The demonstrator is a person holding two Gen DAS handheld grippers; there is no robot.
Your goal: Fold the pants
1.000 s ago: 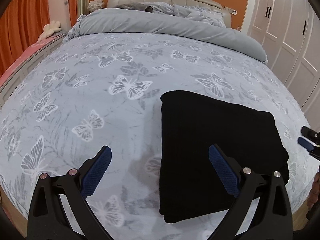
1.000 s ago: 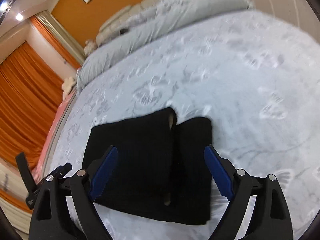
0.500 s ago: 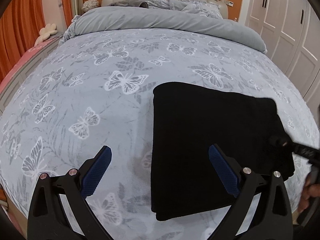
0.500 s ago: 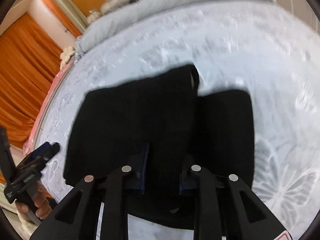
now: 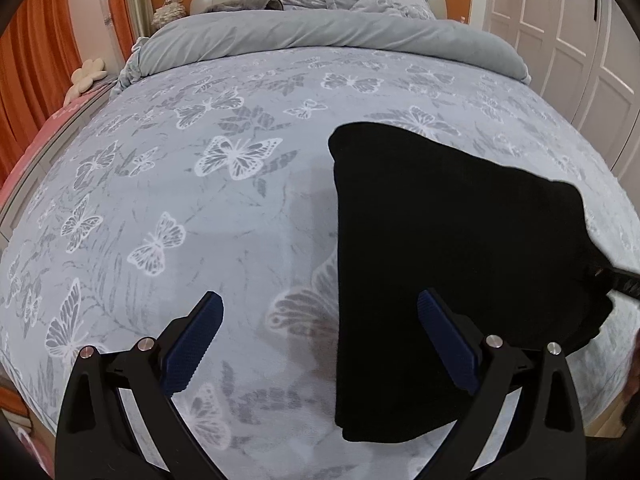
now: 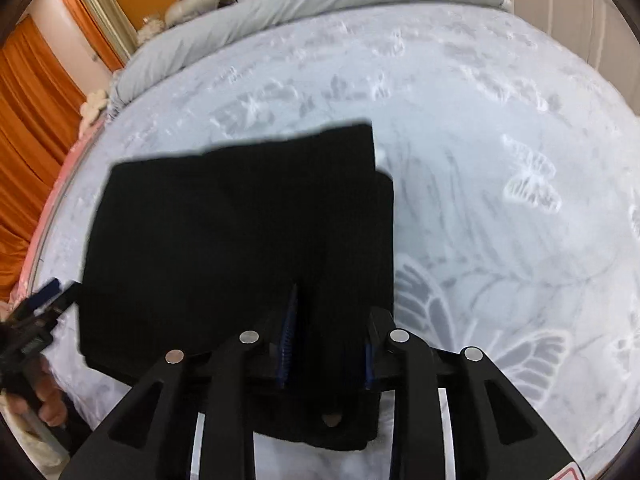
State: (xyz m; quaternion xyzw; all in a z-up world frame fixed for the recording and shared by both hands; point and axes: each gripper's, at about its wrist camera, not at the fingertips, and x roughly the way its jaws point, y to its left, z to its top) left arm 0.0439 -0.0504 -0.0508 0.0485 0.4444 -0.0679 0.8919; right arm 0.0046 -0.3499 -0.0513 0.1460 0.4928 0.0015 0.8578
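The black pants (image 5: pixel 452 256) lie folded into a thick rectangle on the butterfly-print bed cover (image 5: pixel 192 208). My left gripper (image 5: pixel 320 344) is open and empty, low over the near edge, with its right finger over the pants' left part. In the right wrist view the pants (image 6: pixel 240 232) fill the middle. My right gripper (image 6: pixel 326 344) is shut on the near edge of the pants, with black cloth pinched between its blue pads. The right gripper's tip also shows in the left wrist view (image 5: pixel 616 280) at the pants' right side.
A rolled grey duvet (image 5: pixel 320 36) and pillows lie at the head of the bed. White wardrobe doors (image 5: pixel 580 40) stand to the right, orange curtains (image 5: pixel 24 64) to the left. The left gripper and hand show in the right wrist view (image 6: pixel 36 320).
My right gripper has closed on the pants' near edge and pulled the right side over, so the fold now looks tighter. My left gripper stayed open and shifted a little left.
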